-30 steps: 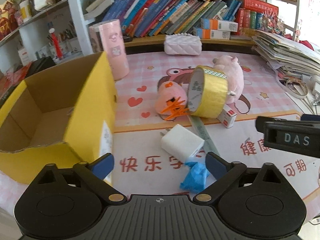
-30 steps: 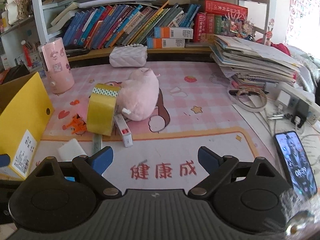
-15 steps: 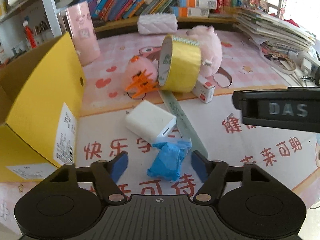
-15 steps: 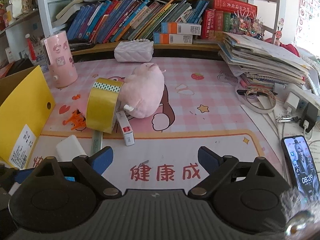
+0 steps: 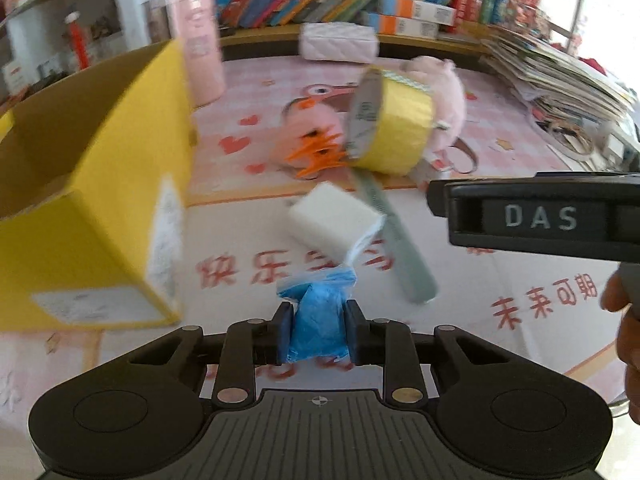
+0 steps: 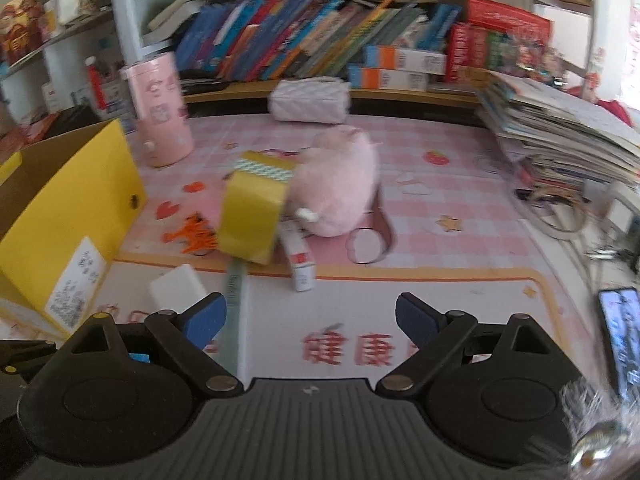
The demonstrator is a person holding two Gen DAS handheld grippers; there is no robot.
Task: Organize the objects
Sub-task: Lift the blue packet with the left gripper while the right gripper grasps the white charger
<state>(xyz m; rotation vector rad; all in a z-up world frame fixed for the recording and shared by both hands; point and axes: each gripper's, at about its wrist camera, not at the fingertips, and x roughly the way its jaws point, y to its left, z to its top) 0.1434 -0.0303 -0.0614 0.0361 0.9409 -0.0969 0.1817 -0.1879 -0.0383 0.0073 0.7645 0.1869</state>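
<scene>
My left gripper [image 5: 318,330] is shut on a crumpled blue plastic packet [image 5: 318,320], held just above the printed mat. An open yellow cardboard box [image 5: 92,184] stands to its left. Beyond lie a white charger block [image 5: 334,218], a grey-green ruler [image 5: 394,240], a yellow tape roll [image 5: 394,130], an orange clip [image 5: 320,156] and a pink plush toy [image 5: 444,96]. My right gripper [image 6: 310,318] is open and empty above the mat, with the tape roll [image 6: 254,208], plush [image 6: 340,188], a small red-and-white box [image 6: 300,260] and the yellow box [image 6: 68,220] ahead.
A pink cylinder [image 6: 160,112] and a white quilted pouch [image 6: 308,100] stand at the back before a shelf of books. A paper stack [image 6: 560,140] fills the right side. A phone [image 6: 622,336] lies at the right edge. The right gripper's body [image 5: 540,216] crosses the left wrist view.
My left gripper has closed on the blue packet and lifted it slightly. My right gripper has shifted a little forward and stays open.
</scene>
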